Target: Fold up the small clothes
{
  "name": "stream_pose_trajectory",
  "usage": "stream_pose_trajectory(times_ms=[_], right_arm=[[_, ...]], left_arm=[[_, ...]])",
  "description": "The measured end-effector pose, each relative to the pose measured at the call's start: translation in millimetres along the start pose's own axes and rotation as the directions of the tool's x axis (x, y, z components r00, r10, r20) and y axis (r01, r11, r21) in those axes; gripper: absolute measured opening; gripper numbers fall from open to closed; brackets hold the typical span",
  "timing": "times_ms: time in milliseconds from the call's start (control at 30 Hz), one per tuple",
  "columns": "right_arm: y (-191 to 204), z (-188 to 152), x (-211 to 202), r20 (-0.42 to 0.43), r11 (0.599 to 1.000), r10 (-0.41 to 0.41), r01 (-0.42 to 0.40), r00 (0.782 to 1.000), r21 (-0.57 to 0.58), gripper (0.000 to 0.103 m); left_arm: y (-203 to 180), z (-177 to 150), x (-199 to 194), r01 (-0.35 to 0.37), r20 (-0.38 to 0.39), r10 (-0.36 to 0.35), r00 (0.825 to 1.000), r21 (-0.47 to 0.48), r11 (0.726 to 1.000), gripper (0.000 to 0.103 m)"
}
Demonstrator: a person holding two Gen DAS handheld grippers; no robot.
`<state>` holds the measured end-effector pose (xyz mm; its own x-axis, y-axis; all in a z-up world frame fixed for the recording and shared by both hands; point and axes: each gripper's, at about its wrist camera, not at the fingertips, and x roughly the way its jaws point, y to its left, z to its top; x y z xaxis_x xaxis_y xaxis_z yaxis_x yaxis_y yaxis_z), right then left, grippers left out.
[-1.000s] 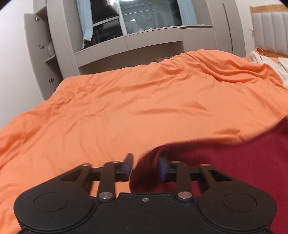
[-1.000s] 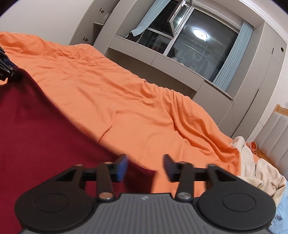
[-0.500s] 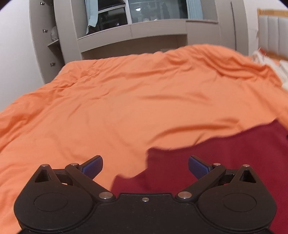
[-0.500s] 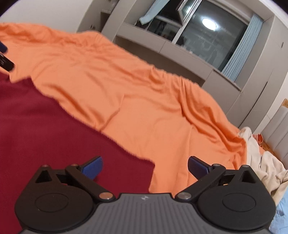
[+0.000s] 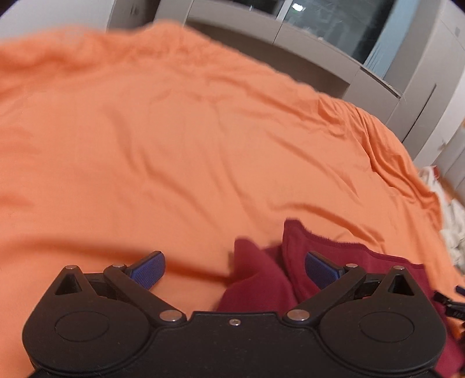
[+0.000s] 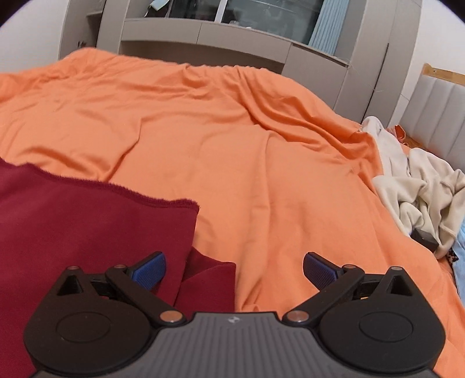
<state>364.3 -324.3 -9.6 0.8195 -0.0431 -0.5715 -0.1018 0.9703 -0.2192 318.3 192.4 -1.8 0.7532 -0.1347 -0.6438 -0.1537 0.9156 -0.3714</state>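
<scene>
A dark red garment (image 6: 87,226) lies on the orange bedsheet (image 6: 232,139), folded over with a frayed straight edge on top and a lower layer sticking out near the camera. My right gripper (image 6: 234,269) hangs open above its right corner, blue pads wide apart with nothing between them. In the left wrist view the same red garment (image 5: 261,276) shows its left corner, rumpled, under my left gripper (image 5: 234,269), which is open and holds nothing. The left view is blurred by motion.
A pile of cream and white clothes (image 6: 418,186) lies at the right edge of the bed, with a pale blue piece (image 6: 459,253) beside it. Grey cabinets and a dark window (image 6: 261,17) stand beyond the bed. A padded headboard (image 6: 436,110) rises at far right.
Both grippers have gone from shut on the red garment's corners to open. The garment dropped flat on the bed, and both grippers have since pulled back; the left view swung right.
</scene>
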Motion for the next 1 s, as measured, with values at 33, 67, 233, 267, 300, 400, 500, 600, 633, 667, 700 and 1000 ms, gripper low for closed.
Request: stream_pose_trajectory(times_ms=[33,67,233,267,300,400,500,600,633,667,700,1000], right_arm=[[-1.5,0.5,-5.8,0.009,1.000,-0.001,0.001,1.000,0.000,0.103],[-2.0,0.9,-12.5,0.020,1.000,0.000,0.000,1.000,-0.001,0.103],[-3.3,1.7,-54.0,0.096,0.999,0.041,-0.042,0.995,0.010,0.103],[-1.8,3.0,-61.4,0.113,0.999,0.050,-0.051,0.992,0.011,0.103],[-1.2,3.4,-68.3,0.130,0.998,0.057,-0.059,0.990,0.013,0.103],[2.1,5.9,-84.8,0.171,0.997,0.075,-0.078,0.982,0.009,0.103],[7.0,4.2,-95.1,0.182,0.995,0.096,-0.099,0.979,0.009,0.103],[14.9,-0.5,-103.0,0.183,0.991,0.129,-0.131,0.975,-0.001,0.103],[18.5,-2.3,-105.8,0.184,0.991,0.134,-0.134,0.974,-0.011,0.103],[21.8,-3.8,-107.7,0.185,0.991,0.136,-0.135,0.973,-0.020,0.103],[25.4,-5.4,-110.2,0.187,0.990,0.139,-0.135,0.973,-0.030,0.103],[47.3,-9.6,-122.8,0.192,0.983,0.181,-0.170,0.964,-0.070,0.103]], left_arm=[[5.2,-0.1,4.6,0.029,-0.024,-0.029,0.999,-0.027,0.999,0.102],[8.8,-1.2,6.4,0.053,-0.033,-0.054,0.998,-0.038,0.998,0.102],[3.6,-6.7,1.3,0.233,-0.069,-0.233,0.970,-0.006,0.972,0.102],[0.2,-8.7,-1.0,0.262,-0.076,-0.261,0.962,0.004,0.965,0.102],[-3.4,-11.1,-3.5,0.289,-0.086,-0.287,0.954,0.010,0.957,0.102],[-15.1,-17.6,-10.7,0.327,-0.104,-0.324,0.940,0.010,0.945,0.102],[-19.8,-19.3,-21.5,0.339,-0.099,-0.336,0.937,0.010,0.941,0.102],[-19.5,-19.4,-38.6,0.390,-0.077,-0.389,0.918,-0.007,0.921,0.102],[-18.9,-20.2,-44.3,0.414,-0.066,-0.414,0.908,-0.018,0.910,0.102],[-18.6,-21.6,-49.3,0.440,-0.054,-0.441,0.896,-0.030,0.898,0.102],[-18.2,-22.8,-54.7,0.458,-0.045,-0.459,0.887,-0.039,0.888,0.102],[-38.4,-48.5,-83.7,0.494,-0.046,-0.492,0.869,0.037,0.869,0.102]])
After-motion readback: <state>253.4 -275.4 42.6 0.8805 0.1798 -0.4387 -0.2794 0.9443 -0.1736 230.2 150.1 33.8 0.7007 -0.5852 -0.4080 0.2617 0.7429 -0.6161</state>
